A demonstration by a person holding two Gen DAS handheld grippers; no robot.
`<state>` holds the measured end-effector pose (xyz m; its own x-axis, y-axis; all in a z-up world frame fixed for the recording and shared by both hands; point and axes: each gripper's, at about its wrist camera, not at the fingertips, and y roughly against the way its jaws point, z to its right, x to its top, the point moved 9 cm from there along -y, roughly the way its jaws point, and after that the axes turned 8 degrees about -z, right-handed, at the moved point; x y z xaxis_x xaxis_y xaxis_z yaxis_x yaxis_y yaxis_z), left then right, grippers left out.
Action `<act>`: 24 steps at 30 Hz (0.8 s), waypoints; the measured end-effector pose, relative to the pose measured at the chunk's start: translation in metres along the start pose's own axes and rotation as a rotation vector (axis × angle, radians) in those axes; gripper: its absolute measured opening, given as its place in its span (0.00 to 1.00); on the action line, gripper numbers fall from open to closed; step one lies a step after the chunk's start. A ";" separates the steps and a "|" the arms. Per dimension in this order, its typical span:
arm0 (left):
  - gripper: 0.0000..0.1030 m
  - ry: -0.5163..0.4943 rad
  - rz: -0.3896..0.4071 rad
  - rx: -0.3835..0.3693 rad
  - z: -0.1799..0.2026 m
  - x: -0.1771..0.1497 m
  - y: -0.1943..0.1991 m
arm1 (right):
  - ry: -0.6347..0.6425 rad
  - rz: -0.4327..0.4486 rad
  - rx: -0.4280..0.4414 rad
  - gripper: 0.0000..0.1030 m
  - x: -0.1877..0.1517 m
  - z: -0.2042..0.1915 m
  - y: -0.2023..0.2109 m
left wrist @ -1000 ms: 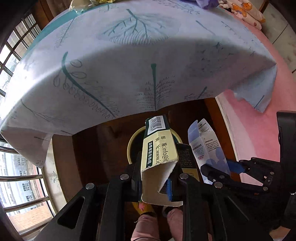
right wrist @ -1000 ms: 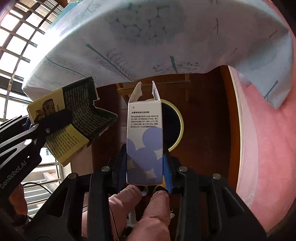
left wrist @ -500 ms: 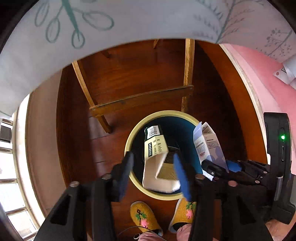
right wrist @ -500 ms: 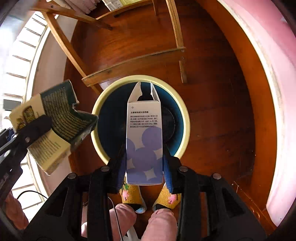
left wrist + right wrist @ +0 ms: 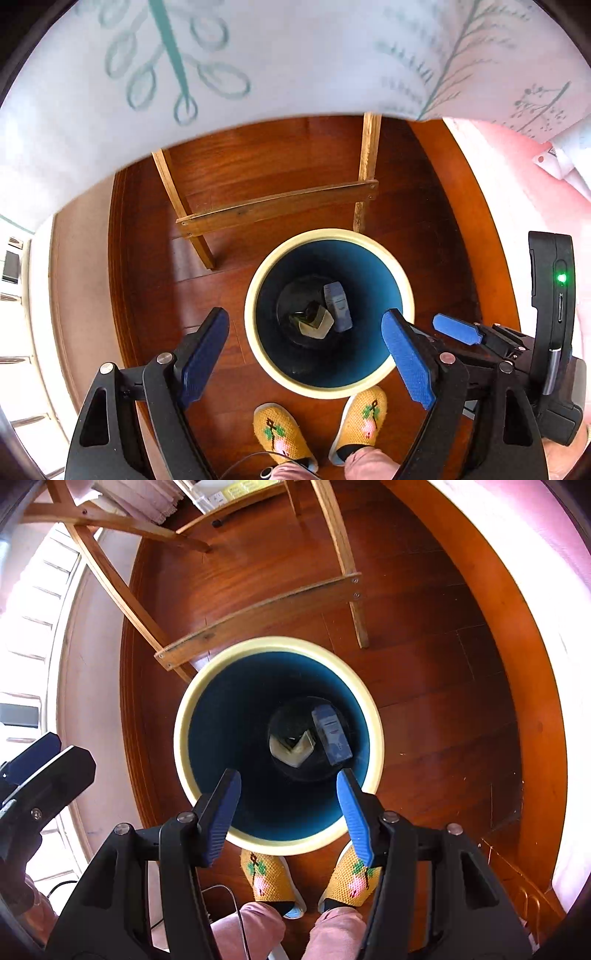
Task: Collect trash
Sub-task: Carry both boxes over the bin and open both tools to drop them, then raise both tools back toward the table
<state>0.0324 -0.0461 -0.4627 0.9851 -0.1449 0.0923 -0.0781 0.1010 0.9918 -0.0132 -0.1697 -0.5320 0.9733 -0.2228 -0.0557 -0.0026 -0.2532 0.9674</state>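
We are holding both grippers over the bin (image 5: 400, 284), the left gripper (image 5: 306, 336) and right gripper (image 5: 290, 788) just released, jaws having just opened, nothing between them. The green box (image 5: 291, 751) and blue box (image 5: 330, 734) are lying at the bin's dark bottom, details hard to read. Wooden table legs (image 5: 277, 206) are standing at twelve o'clock, slippers (image 5: 280, 430) at six.

Wooden floor (image 5: 303, 158) — bin (image 5: 402, 273), slippers (image 5: 284, 432).

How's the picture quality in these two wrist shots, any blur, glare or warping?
Left wrist view: tablecloth edge is smeared, floor lines bow from fisheye, bin interior dark. Right wrist view: window side is blown out white, bin bottom murky.
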 end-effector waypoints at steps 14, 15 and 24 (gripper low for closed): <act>0.83 -0.046 0.077 0.001 0.017 -0.005 0.166 | -0.029 0.027 0.015 0.50 -0.043 -0.030 0.157; 0.83 -0.052 0.086 0.002 0.017 -0.005 0.181 | -0.024 0.027 0.020 0.50 -0.048 -0.034 0.170; 0.83 -0.155 0.214 -0.018 0.026 0.001 0.326 | 0.037 0.099 0.038 0.50 -0.080 -0.075 0.300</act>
<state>0.0039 -0.0392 -0.1371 0.9110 -0.2672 0.3141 -0.2786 0.1627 0.9465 -0.0748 -0.1569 -0.2185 0.9756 -0.2137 0.0500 -0.1076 -0.2671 0.9576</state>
